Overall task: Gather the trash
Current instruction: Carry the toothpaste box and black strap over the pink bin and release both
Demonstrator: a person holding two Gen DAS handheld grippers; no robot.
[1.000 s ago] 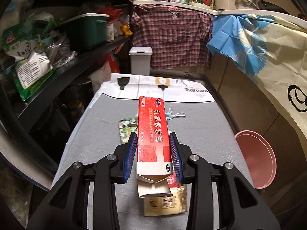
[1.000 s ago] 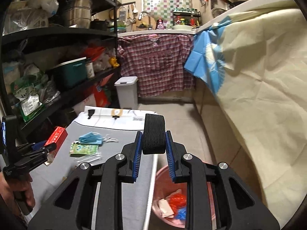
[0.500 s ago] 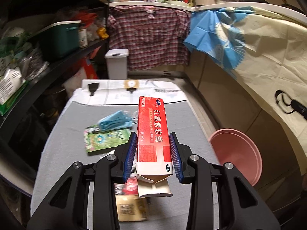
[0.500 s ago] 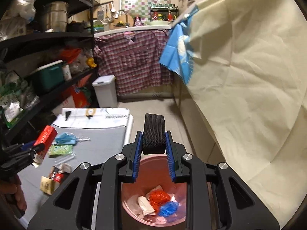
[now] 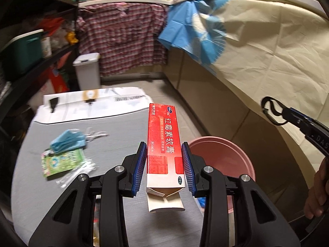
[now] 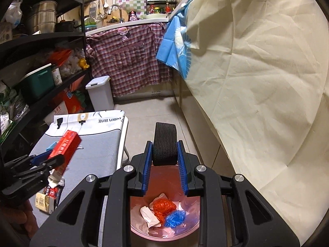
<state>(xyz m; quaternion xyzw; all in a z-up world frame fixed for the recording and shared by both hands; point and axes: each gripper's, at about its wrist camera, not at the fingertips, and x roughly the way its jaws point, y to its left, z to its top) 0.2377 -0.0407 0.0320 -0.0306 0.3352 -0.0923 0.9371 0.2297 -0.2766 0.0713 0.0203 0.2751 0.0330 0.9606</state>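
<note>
**Cartons and strap over the pink basin**

Left gripper (image 5: pixel 164 164) had its jaws clamped on the sides of a red ointment carton (image 5: pixel 164 144), held lengthwise along the fingers, its torn white end flap hanging open toward the camera. Carton hung above the right edge of the grey-covered table (image 5: pixel 61 195), close to the pink basin (image 5: pixel 226 154) that stood on the floor just beside that edge.

Right gripper (image 6: pixel 164 164) had its jaws pinched on a black woven strap loop (image 6: pixel 165 144), which stood upright between the blue pads (image 6: pixel 145 168). Loop was positioned directly above the basin. Inside the basin lay a red crumpled bag (image 6: pixel 163 205), a blue crumpled bag (image 6: pixel 174 218) touching it, and a white wrapper (image 6: pixel 149 216) alongside.

On the table, toward its left edge: a blue face mask (image 5: pixel 67 139), with a green sachet (image 5: pixel 61 161) just beside it and a clear plastic wrapper (image 5: pixel 78 171) touching the sachet. Near the table's near edge, partly hidden by the left gripper in the right wrist view, a small tan carton (image 6: pixel 44 202) and a dark packet with red print (image 6: pixel 52 191).

A printed paper sheet (image 5: pixel 92 100) covered the table's far edge. White lidded bin (image 5: pixel 87 72) stood on the floor beyond it.
</note>
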